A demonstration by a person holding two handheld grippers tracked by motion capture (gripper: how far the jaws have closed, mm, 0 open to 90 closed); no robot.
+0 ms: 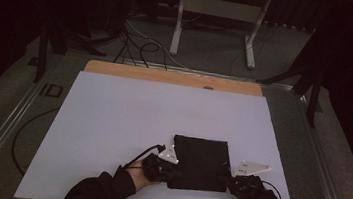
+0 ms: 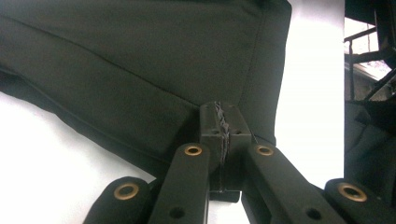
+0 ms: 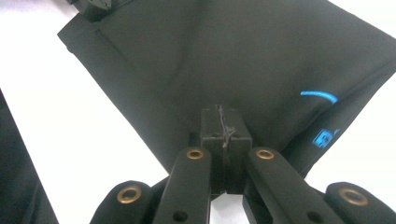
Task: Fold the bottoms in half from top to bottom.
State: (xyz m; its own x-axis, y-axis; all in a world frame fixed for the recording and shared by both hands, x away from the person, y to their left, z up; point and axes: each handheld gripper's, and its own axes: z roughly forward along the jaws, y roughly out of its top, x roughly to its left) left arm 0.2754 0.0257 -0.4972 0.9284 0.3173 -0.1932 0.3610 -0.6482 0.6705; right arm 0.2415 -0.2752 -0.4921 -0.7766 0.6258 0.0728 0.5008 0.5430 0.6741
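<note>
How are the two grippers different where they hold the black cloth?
The left gripper pinches the black cloth at its near left corner; the right gripper pinches the near right corner. Blue marks sit on the cloth beside the right gripper; the cloth by the left gripper is plain. Both are shut on the cloth.

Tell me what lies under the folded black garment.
The folded black garment lies flat on the white table sheet, which shows all round it. Whatever the cloth covers, including its own lower layers, is hidden.
</note>
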